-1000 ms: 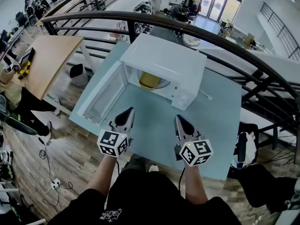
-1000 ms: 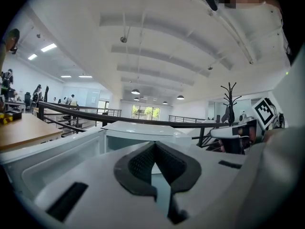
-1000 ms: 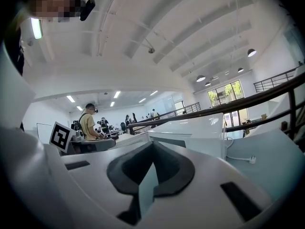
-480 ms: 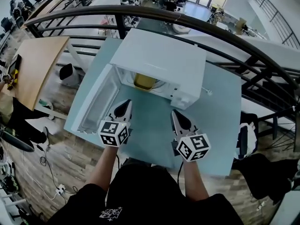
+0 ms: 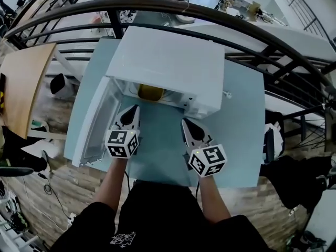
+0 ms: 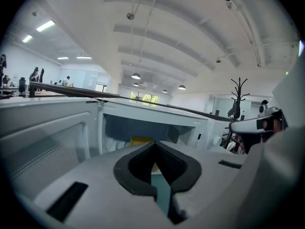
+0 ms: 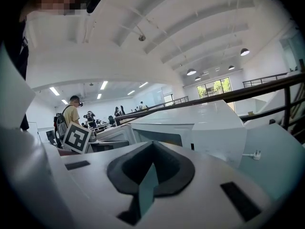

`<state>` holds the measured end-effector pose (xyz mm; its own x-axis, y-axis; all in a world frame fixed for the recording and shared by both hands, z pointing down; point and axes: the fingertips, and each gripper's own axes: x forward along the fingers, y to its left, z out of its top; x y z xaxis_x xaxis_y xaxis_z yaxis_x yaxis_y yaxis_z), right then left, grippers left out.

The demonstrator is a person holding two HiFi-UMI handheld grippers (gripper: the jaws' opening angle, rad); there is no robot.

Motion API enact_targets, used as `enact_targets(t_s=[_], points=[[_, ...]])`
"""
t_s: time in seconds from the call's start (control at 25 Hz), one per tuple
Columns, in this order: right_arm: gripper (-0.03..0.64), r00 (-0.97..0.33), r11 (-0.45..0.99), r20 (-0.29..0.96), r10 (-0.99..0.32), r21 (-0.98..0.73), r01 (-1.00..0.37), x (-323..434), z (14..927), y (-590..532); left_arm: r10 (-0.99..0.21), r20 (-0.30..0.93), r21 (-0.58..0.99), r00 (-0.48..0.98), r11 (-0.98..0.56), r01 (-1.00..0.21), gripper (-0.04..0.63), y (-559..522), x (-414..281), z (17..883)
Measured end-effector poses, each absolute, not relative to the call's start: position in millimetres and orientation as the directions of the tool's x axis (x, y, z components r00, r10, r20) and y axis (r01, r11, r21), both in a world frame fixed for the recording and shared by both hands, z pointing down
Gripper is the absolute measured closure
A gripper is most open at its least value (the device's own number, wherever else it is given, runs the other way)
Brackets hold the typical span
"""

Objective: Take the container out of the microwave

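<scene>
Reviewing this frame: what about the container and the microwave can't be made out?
- Head view: the microwave roof hides all but the near edge of the yellow container; shape, lid and contents unknown.
- Left gripper view: the left claw covers the container's lower part.
- Right gripper view: the container does not show at all.
- Head view: the control panel is too small to read.

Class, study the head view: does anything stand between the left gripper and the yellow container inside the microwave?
Nothing visible does. The microwave door hangs open to the left, and the left gripper sits just before the opening, with only bare table between it and the yellow container in the cavity.
</scene>
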<state>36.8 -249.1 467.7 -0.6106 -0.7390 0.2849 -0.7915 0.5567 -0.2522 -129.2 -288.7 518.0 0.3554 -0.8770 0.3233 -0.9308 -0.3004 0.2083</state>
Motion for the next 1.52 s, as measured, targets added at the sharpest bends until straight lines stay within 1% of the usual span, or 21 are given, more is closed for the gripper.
enact_targets(t_s=[0.48, 0.92, 1.04, 1.52], points=[[0.611, -0.585, 0.521, 0.319, -0.746, -0.268, -0.811, 26.2, 489.8, -269.5, -0.856, 0.362, 0.227, 0.370, -0.305, -0.925, 0.588, -331.0, -128.6, 549.8], [0.611, -0.578, 0.502, 0.359, -0.732, -0.288, -0.815, 24.4, 511.2, -274.8, -0.850, 0.433, 0.207, 0.300, -0.230, -0.951, 0.584, -359.5, -145.1, 586.1], [0.611, -0.571, 0.492, 0.368, -0.734, -0.293, -0.820, 26.2, 515.0, -276.6, -0.849, 0.447, 0.204, 0.283, -0.211, -0.956, 0.560, -368.0, -147.2, 592.9], [0.611, -0.559, 0.473, 0.380, -0.737, -0.301, -0.828, 26.7, 523.5, -288.0, -0.824, 0.502, 0.206, 0.263, -0.182, -0.962, 0.528, -396.3, -147.8, 611.7]])
